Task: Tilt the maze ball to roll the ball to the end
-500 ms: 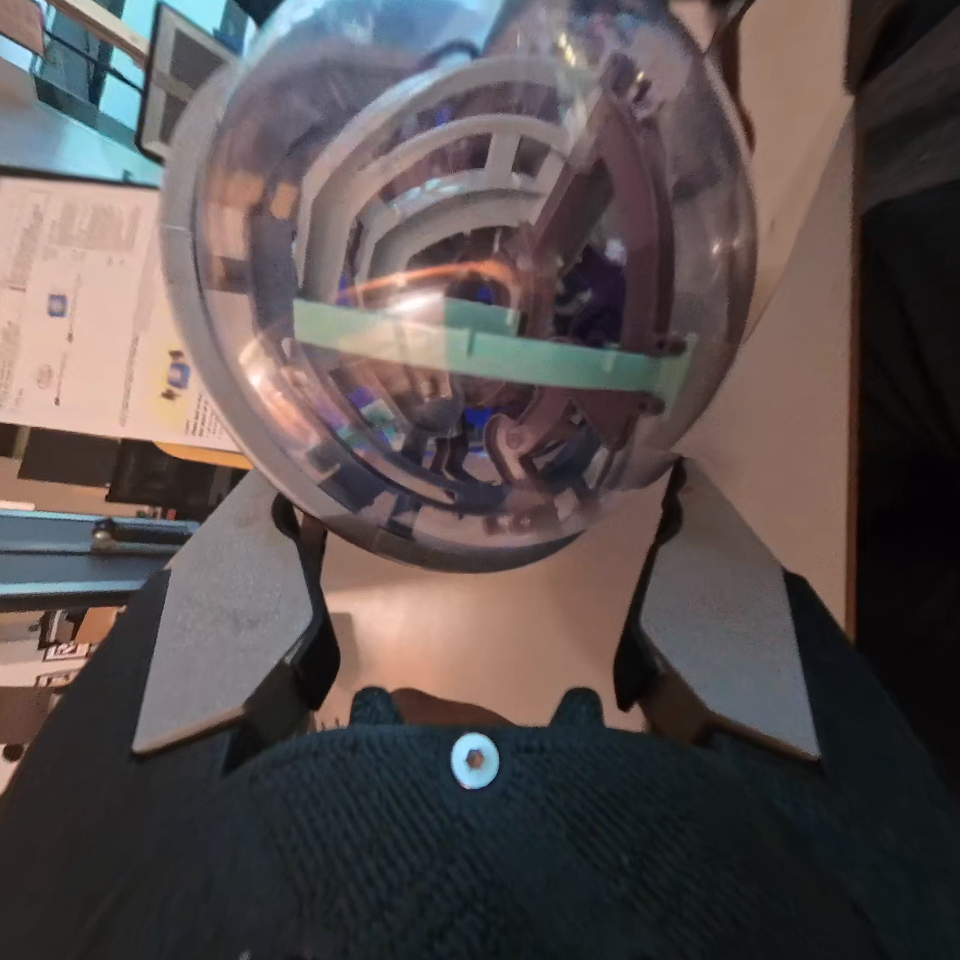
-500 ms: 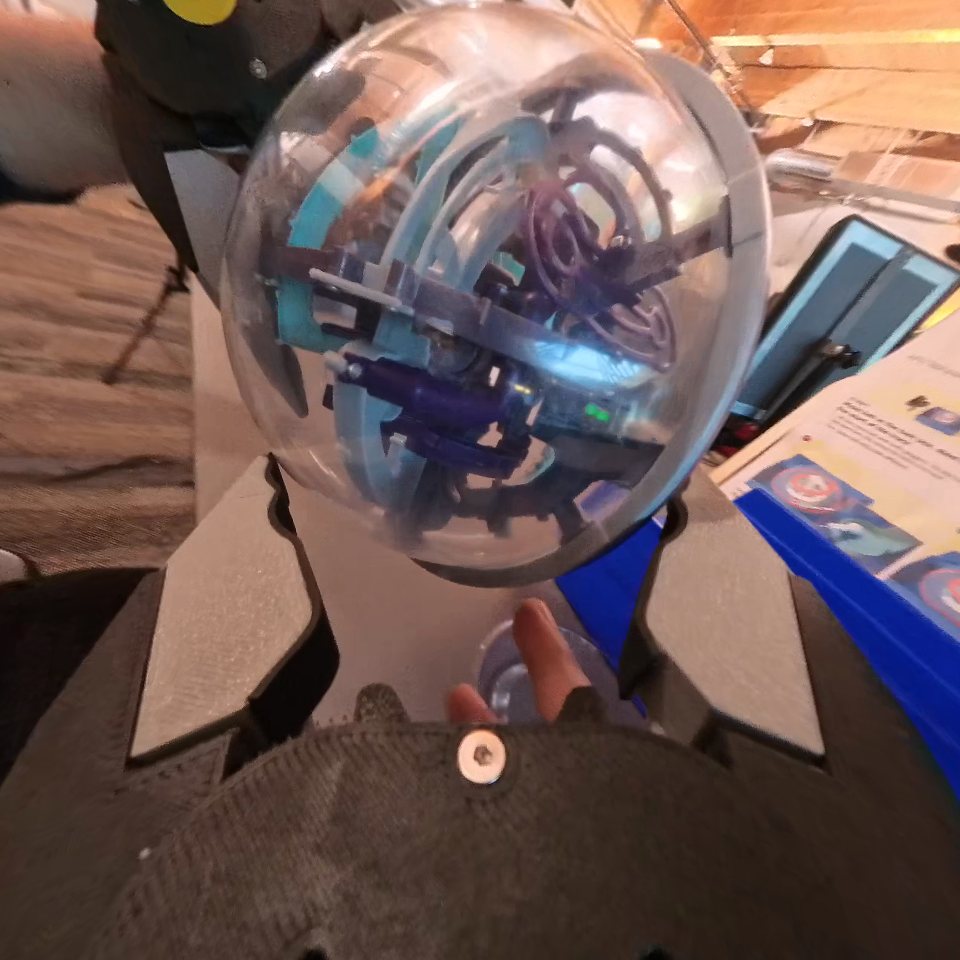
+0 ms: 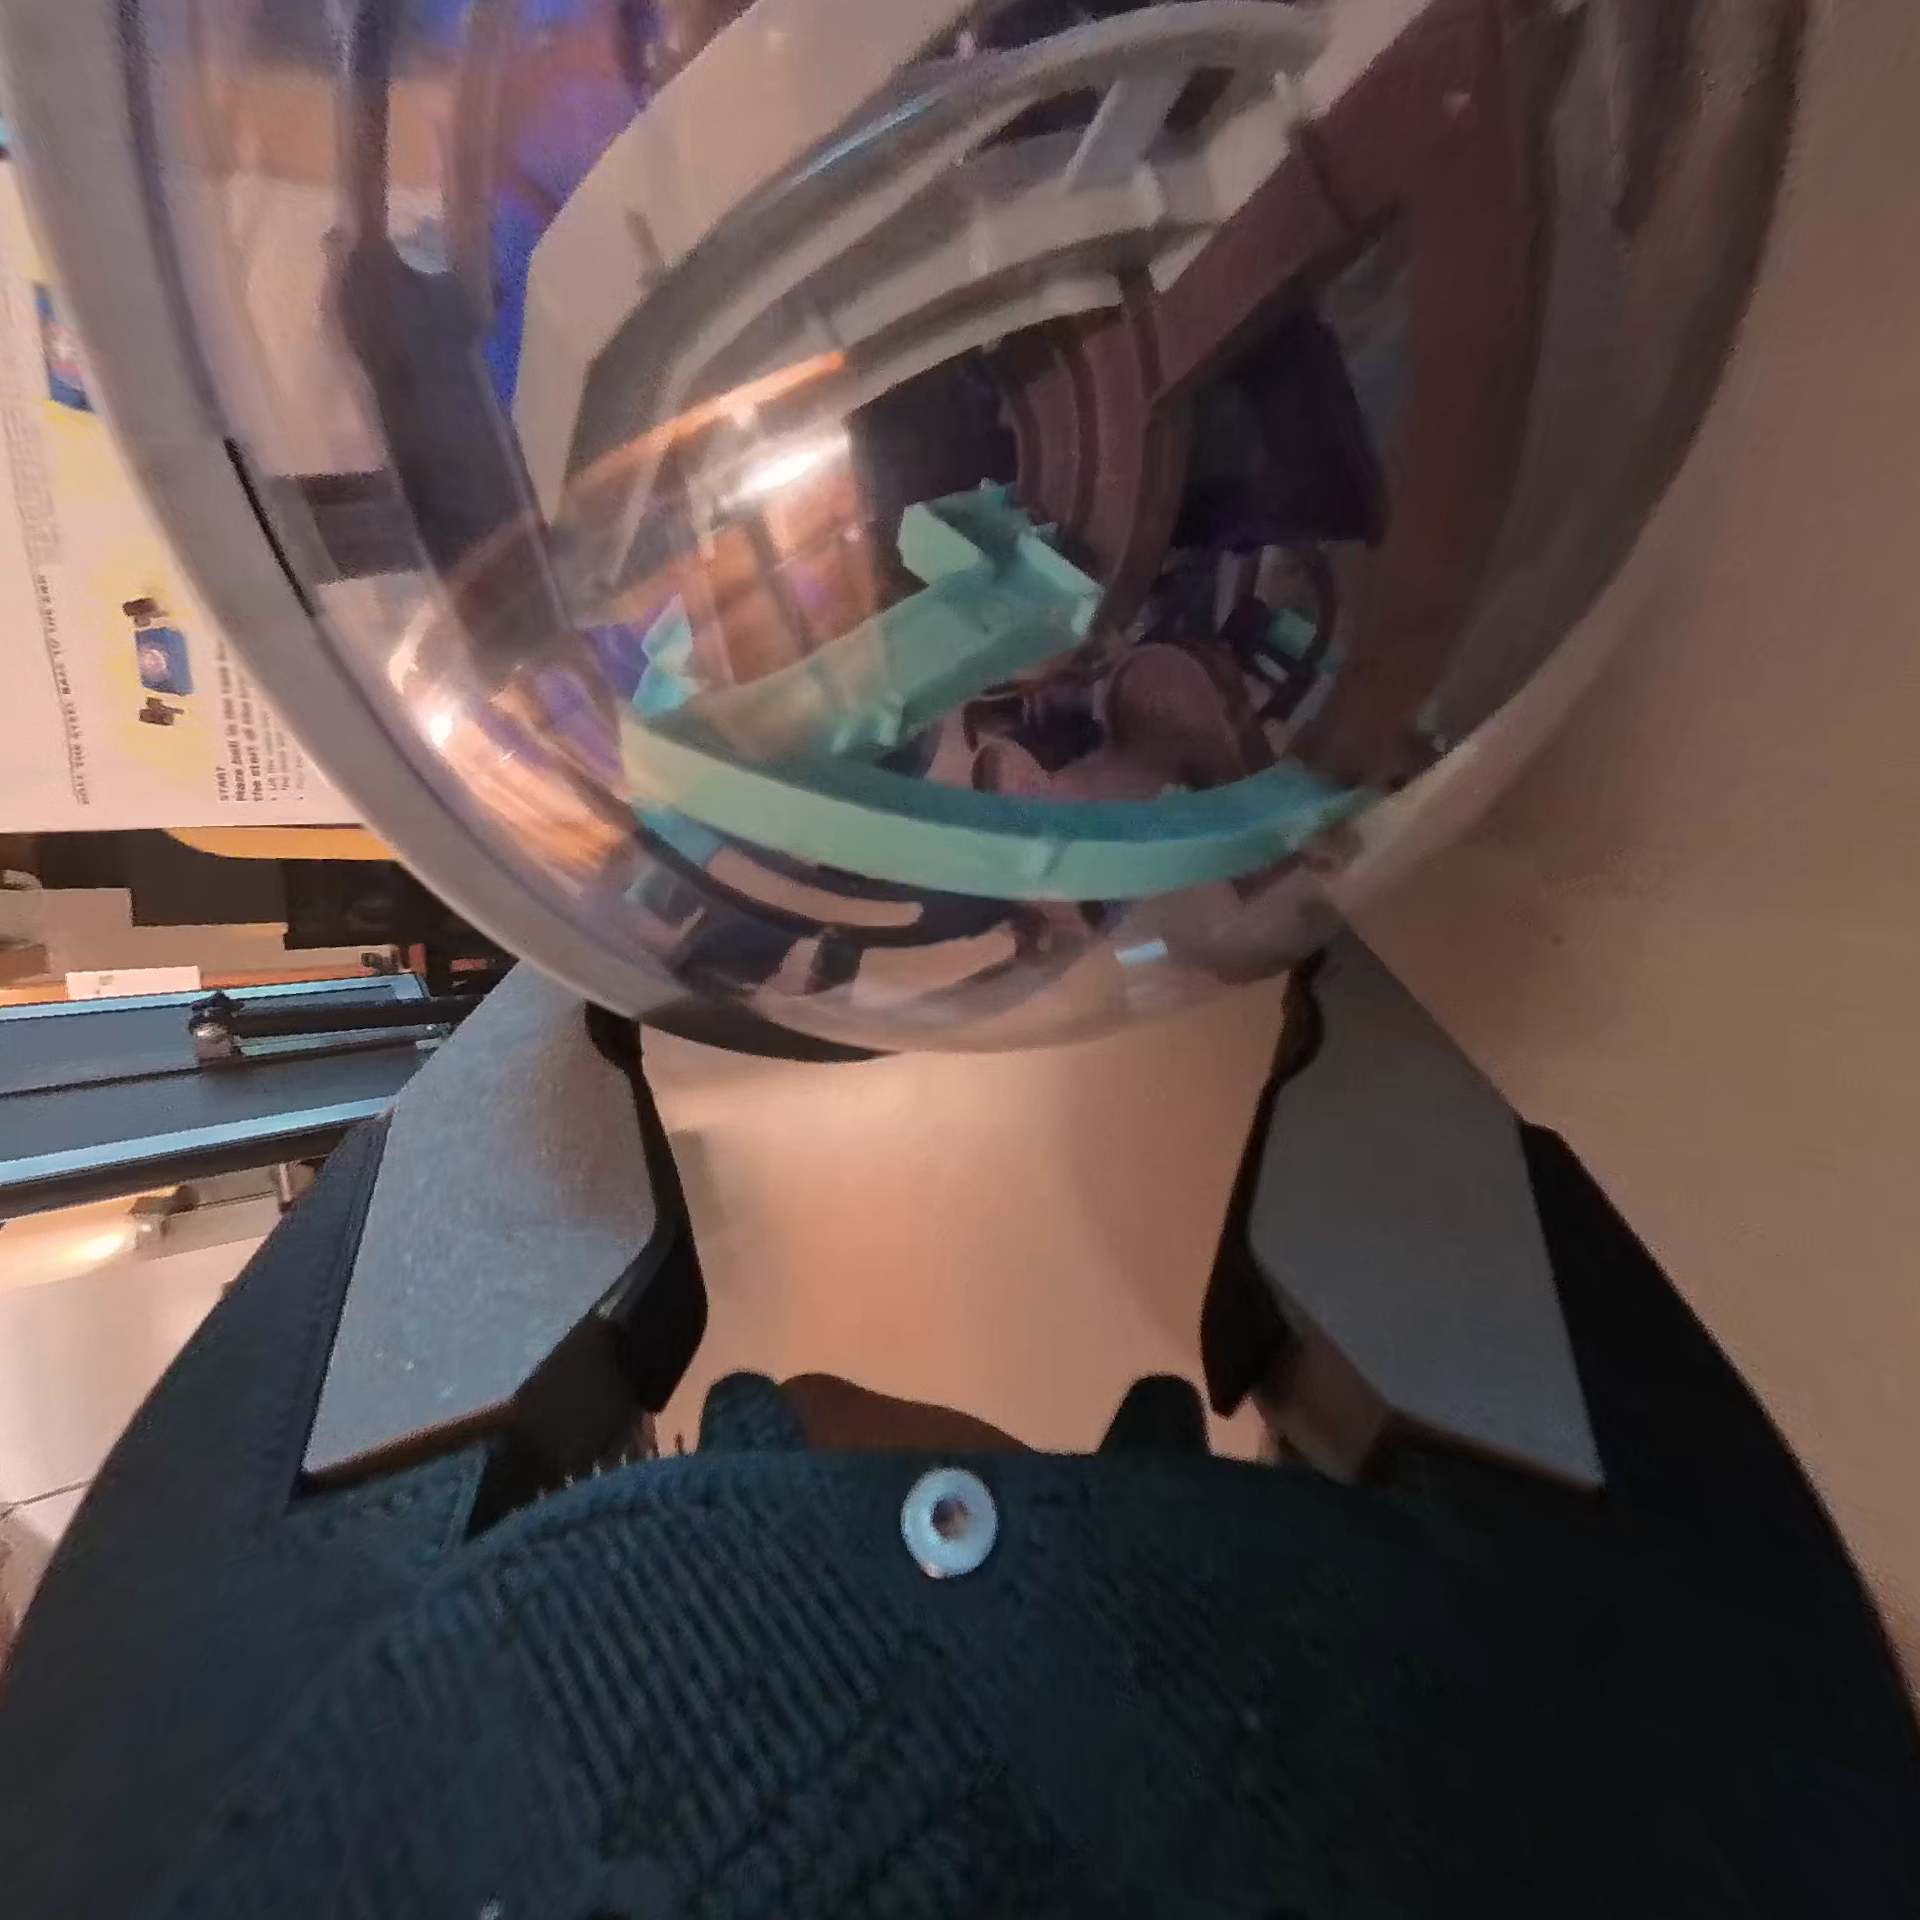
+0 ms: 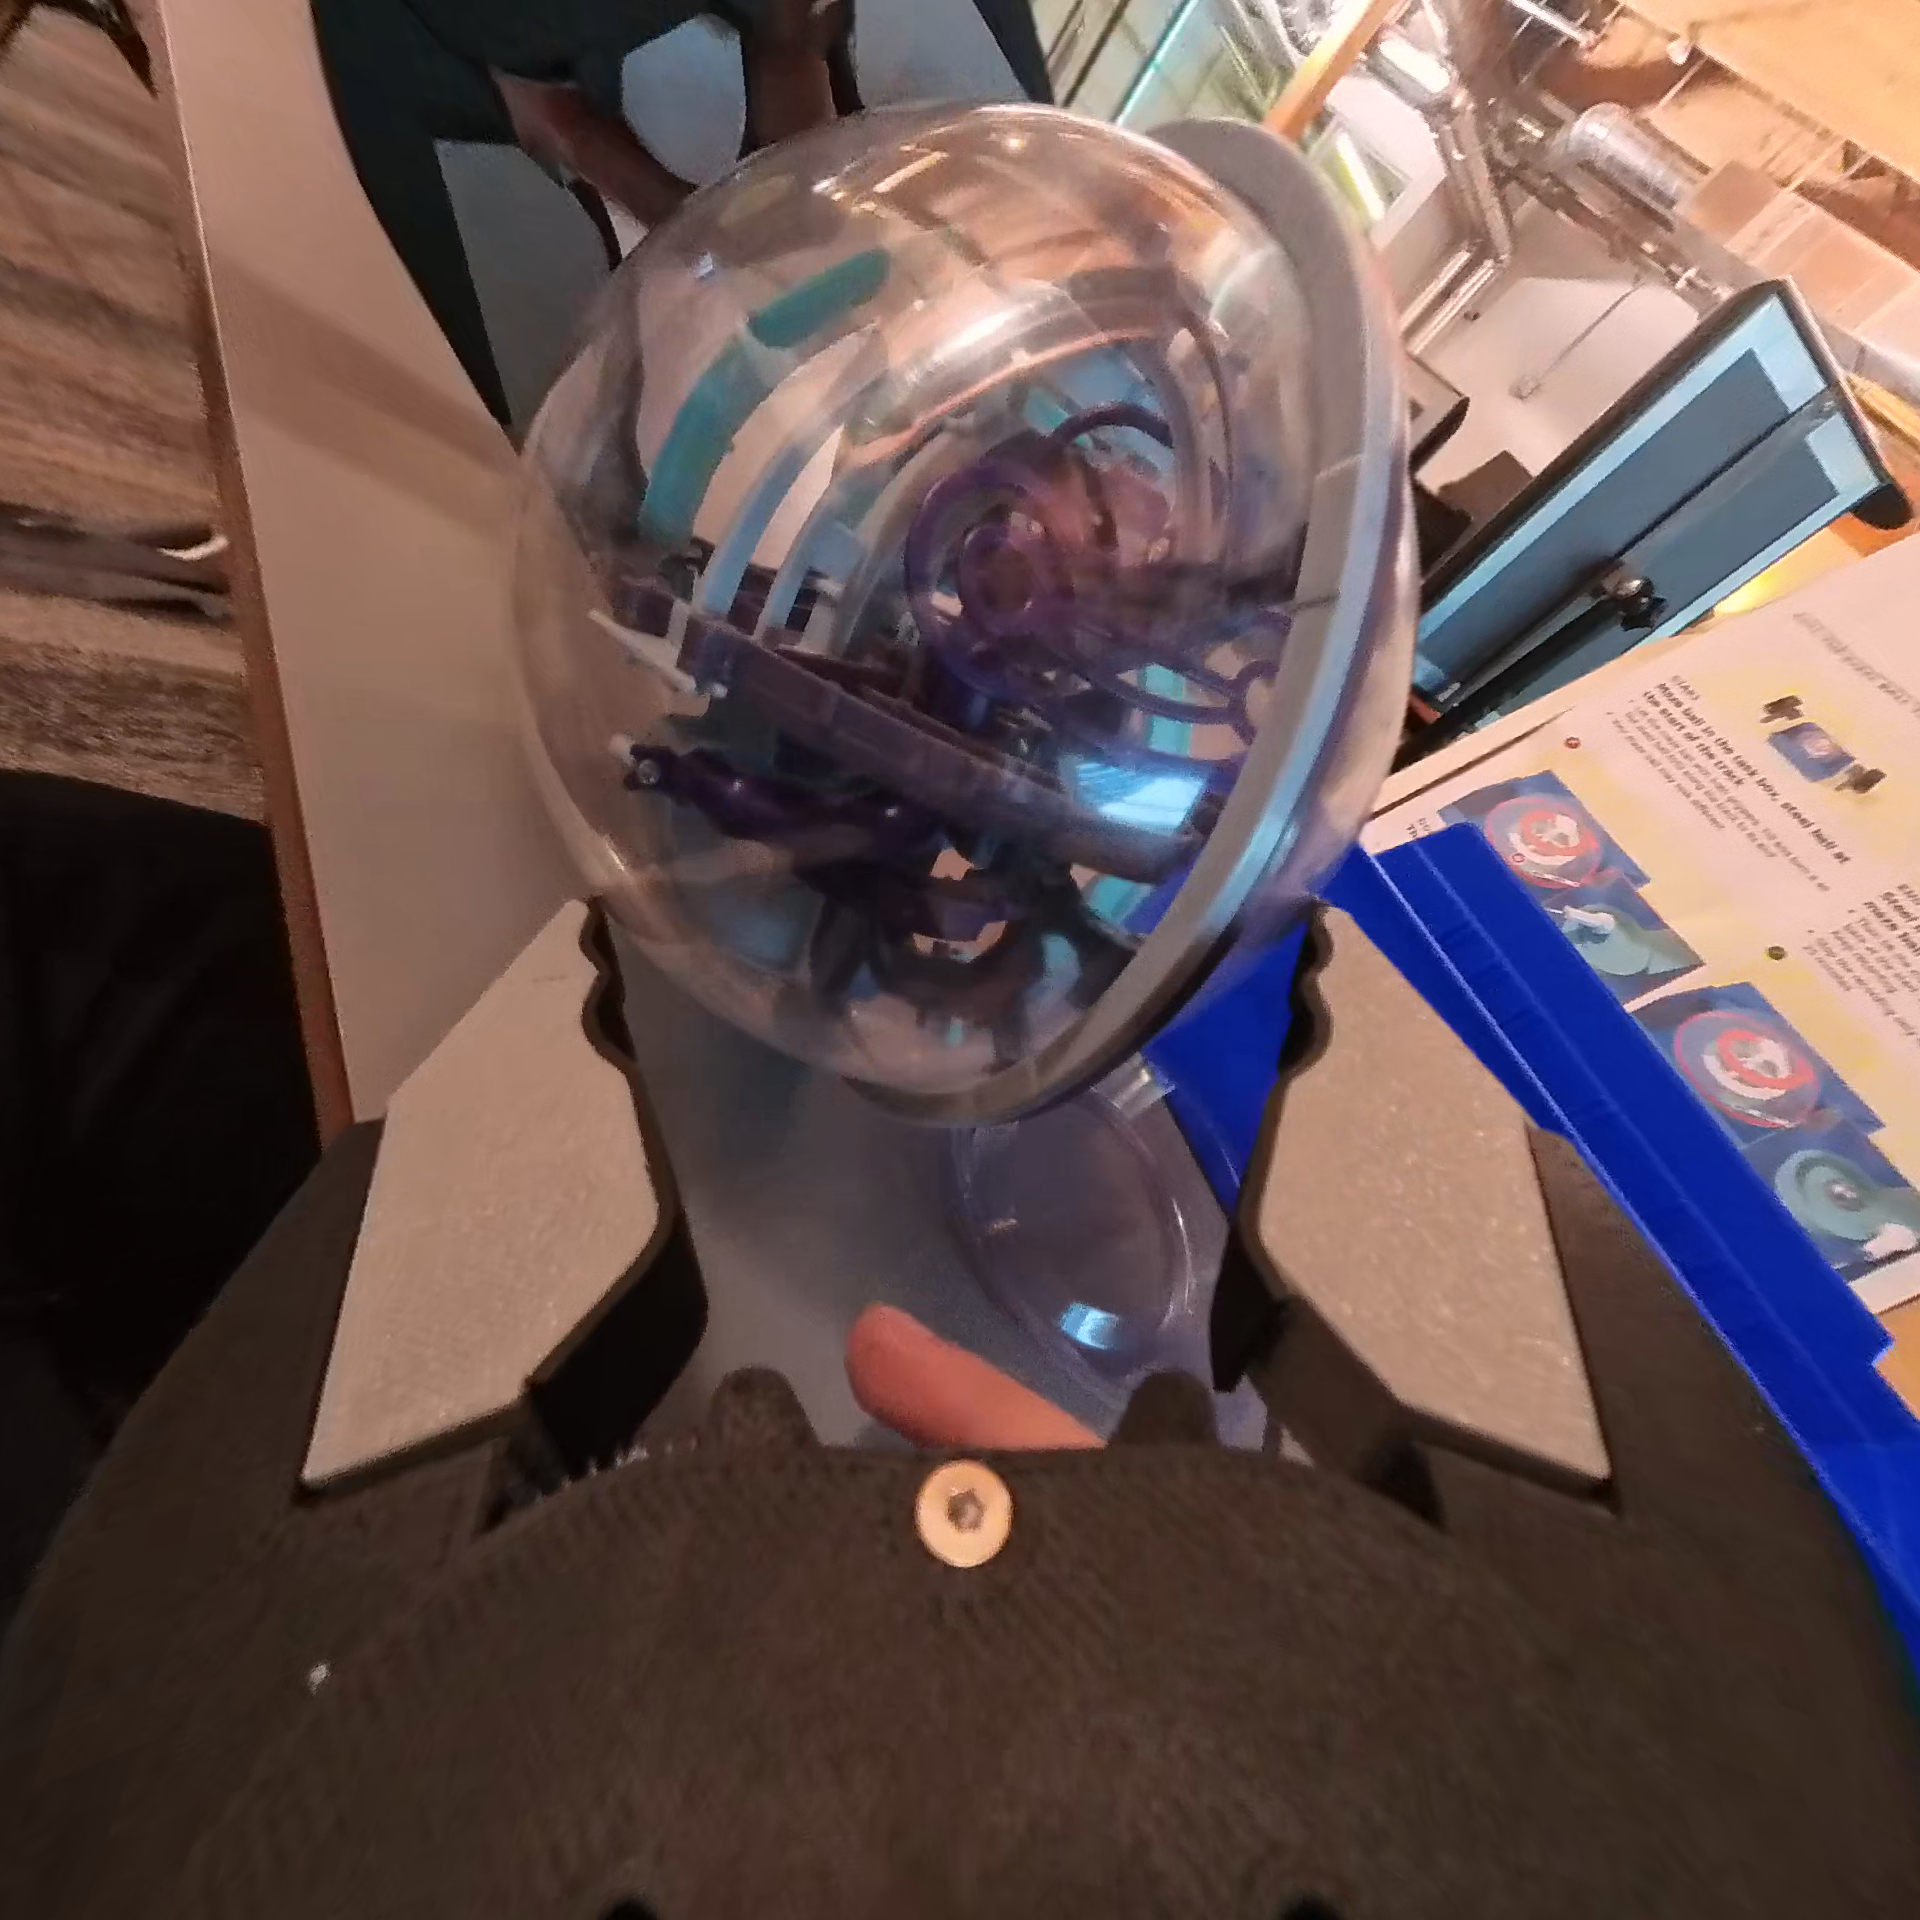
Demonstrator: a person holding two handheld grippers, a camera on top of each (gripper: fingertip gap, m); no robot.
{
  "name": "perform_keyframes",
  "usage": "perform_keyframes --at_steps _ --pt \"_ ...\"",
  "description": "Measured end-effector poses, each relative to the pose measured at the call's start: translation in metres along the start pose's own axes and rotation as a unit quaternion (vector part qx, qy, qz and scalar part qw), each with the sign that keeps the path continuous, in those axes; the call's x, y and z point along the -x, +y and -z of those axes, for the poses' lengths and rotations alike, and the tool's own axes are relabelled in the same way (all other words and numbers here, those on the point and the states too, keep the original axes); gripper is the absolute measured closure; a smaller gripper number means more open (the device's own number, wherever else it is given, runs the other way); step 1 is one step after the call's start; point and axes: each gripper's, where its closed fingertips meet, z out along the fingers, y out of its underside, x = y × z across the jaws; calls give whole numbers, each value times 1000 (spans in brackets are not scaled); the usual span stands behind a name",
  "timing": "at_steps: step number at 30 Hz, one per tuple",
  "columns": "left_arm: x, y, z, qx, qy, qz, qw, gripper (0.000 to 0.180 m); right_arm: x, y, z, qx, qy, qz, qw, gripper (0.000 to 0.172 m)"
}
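Maze ball: clear sphere (image 4: 956, 623) with a grey seam band, tilted, raised above the table (image 4: 343, 582); also fills the upper part of the left wrist view (image 3: 831, 520).
Inner tracks: teal strip (image 3: 987, 831), grey curved ribs (image 3: 1039, 208), purple spiral (image 4: 1039, 540).
Small ball: cannot be made out among the tracks.
Left hand-held gripper (image 3: 951, 1013): jaws spread wide, both tips against the sphere's lower curve, gripping it.
Right hand-held gripper (image 4: 951, 1013): jaws spread wide, tips meeting the sphere's lower sides; the right tip sits at the grey band.
Stand: clear round dish (image 4: 1081, 1226) on the table below the sphere.
Blue tray (image 4: 1558, 1091): just right of the dish.
Instruction sheet (image 4: 1714, 831): beyond the tray's far edge.
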Motion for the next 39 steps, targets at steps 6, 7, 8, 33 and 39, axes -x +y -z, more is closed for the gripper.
perform_keyframes --at_steps 6,7,8,33,39 --pt "-3 3 -1 9 14 0 1000 59 3 -3 3 8 4 13 1000 49" --pt "-4 4 0 9 19 3 1000 59 3 -3 3 11 2 11 1000 50" --pt "-5 6 1 9 22 12 1000 60 4 -3 4 13 -2 7 1000 50" --pt "-44 5 82 -164 82 377 908 64 59 -30 13 6 -57 60 997 65" --pt "-17 59 88 -143 14 434 889 82 100 -39 29 1 -121 110 987 78"
